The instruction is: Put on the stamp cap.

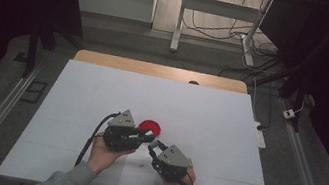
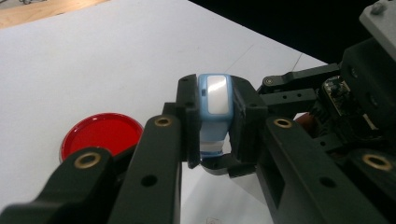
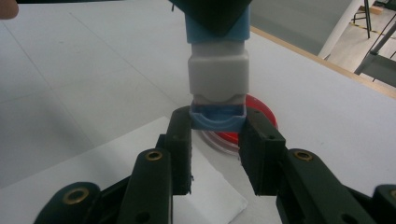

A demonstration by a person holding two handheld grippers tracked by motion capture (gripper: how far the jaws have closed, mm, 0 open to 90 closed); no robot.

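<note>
The left gripper (image 2: 212,123) pinches the stamp (image 2: 215,105) by its blue body; the right gripper (image 3: 217,140) pinches its blue cap (image 3: 218,116). Light, stiff, slick plastic: best gripped on flat sides.

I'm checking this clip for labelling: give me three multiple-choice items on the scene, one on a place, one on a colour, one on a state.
1. Where does the round dish lie?
A. on the white table sheet, just beyond the grippers
B. on the floor by the desk legs
C. on top of the left gripper

2. What colour is the dish?
A. green
B. red
C. yellow

3. How do the left gripper jaws stand?
A. wide open with nothing between them
B. shut on the blue and white stamp
C. resting flat on the dish

Answers:
1 A: the high view shows it on the white table sheet, past the jaw tips.
2 B: it is red in all three views.
3 B: in the left gripper view, the pads press on the stamp's sides, while the right gripper clamps its blue end.
</note>
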